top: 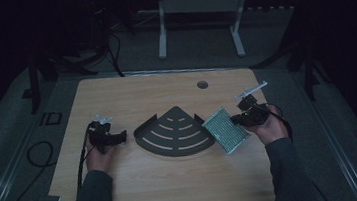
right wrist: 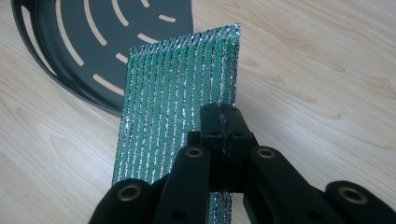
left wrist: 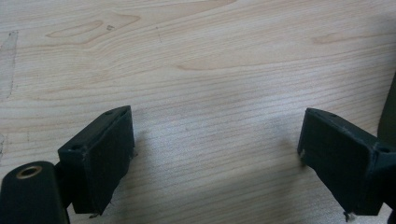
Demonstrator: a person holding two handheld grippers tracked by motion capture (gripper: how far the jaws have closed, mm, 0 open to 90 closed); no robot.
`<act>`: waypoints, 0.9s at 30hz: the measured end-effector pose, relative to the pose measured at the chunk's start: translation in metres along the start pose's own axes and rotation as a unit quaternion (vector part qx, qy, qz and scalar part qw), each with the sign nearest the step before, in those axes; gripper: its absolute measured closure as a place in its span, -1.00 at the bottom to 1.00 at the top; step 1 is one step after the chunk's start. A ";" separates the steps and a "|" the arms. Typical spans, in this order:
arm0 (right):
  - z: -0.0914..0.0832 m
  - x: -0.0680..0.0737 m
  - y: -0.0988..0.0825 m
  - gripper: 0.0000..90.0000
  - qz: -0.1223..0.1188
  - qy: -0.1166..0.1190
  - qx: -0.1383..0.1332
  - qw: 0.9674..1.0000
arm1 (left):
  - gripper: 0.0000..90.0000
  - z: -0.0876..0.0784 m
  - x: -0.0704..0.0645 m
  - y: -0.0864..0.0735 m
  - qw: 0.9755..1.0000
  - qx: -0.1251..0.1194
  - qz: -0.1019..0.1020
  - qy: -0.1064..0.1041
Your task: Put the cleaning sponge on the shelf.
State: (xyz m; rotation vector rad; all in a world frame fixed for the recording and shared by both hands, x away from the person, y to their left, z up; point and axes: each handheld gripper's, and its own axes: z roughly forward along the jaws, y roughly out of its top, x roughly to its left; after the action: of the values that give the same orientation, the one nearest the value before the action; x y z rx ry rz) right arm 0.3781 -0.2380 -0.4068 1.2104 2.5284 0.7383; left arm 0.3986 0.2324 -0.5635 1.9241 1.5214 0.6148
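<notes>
A dark fan-shaped slotted tray (top: 176,133) lies in the middle of the wooden table. Its curved rim and slots (right wrist: 70,51) appear at the upper left of the right gripper view. A green and silver ribbed scouring pad (top: 226,130) is lifted just right of the tray, and my right gripper (top: 241,119) is shut on its edge. In the right gripper view the pad (right wrist: 177,107) stands on edge with the jaws pinched together on it at the gripper (right wrist: 224,122). My left gripper (top: 120,136) rests left of the tray, open, with bare wood between its jaws at the gripper (left wrist: 217,154).
A white syringe-like stick (top: 251,90) lies at the table's far right. A round cable hole (top: 202,84) sits near the back edge. A white desk frame (top: 198,23) stands on the floor beyond. The table (top: 175,186) is bare wood along its near side.
</notes>
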 end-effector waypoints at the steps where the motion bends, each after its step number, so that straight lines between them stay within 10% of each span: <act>1: 0.001 0.000 0.001 0.99 -0.001 0.001 0.001 1.000 | -0.75 0.000 0.000 0.000 1.000 0.000 0.000 0.000; 27: 0.019 0.007 0.031 0.99 -0.010 0.008 -0.004 1.000 | -0.75 0.000 0.000 0.000 1.000 0.000 0.000 0.000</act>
State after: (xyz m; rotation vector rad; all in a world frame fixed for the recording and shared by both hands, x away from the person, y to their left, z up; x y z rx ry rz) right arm 0.4019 -0.2096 -0.4057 1.1798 2.5449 0.7560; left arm 0.3986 0.2325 -0.5634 1.9251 1.5208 0.6153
